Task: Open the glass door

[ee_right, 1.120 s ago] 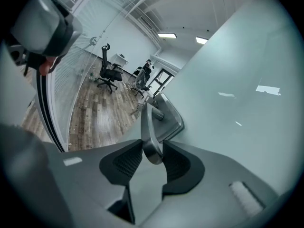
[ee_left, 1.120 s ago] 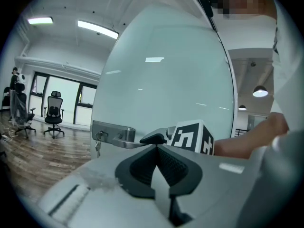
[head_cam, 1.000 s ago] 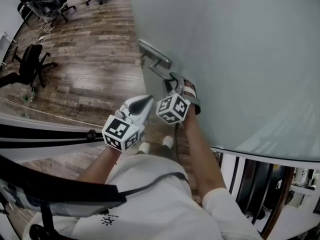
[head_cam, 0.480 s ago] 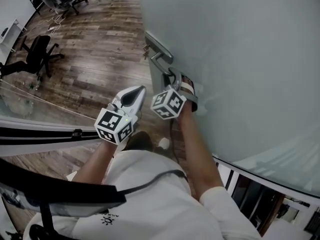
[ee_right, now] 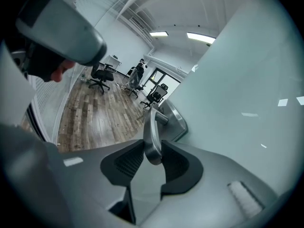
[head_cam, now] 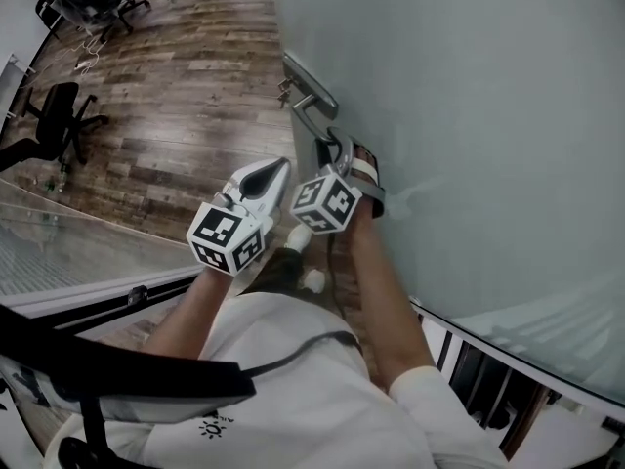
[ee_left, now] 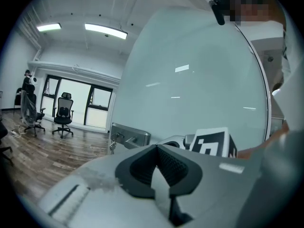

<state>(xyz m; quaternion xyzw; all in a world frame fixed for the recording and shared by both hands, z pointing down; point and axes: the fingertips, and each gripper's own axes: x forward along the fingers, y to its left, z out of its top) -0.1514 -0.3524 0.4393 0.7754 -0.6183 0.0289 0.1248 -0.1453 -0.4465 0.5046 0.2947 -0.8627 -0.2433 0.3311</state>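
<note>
i have the right gripper (head_cam: 342, 156) up against the glass door (head_cam: 469, 115), its tongs pinching the free end of the door handle (head_cam: 314, 130). in the right gripper view the metal lever (ee_right: 152, 134) stands upright between the two ribbed pads (ee_right: 127, 161), and both pads are against it. the handle hangs off a metal lock plate (head_cam: 309, 86) at the door's left edge as the head view shows it, with a key (head_cam: 282, 93) dangling from the plate.

the left gripper (head_cam: 283, 166) sits just beside the right one, on its left and off the door. its tongs are pressed together at the tips with nothing between them, as the left gripper view (ee_left: 156, 148) shows plainly.

the frosted pane fills the right side of the head view. to the left of it lies the wooden floor (head_cam: 186, 115) with an office chair (head_cam: 57, 123) well apart from the door.
</note>
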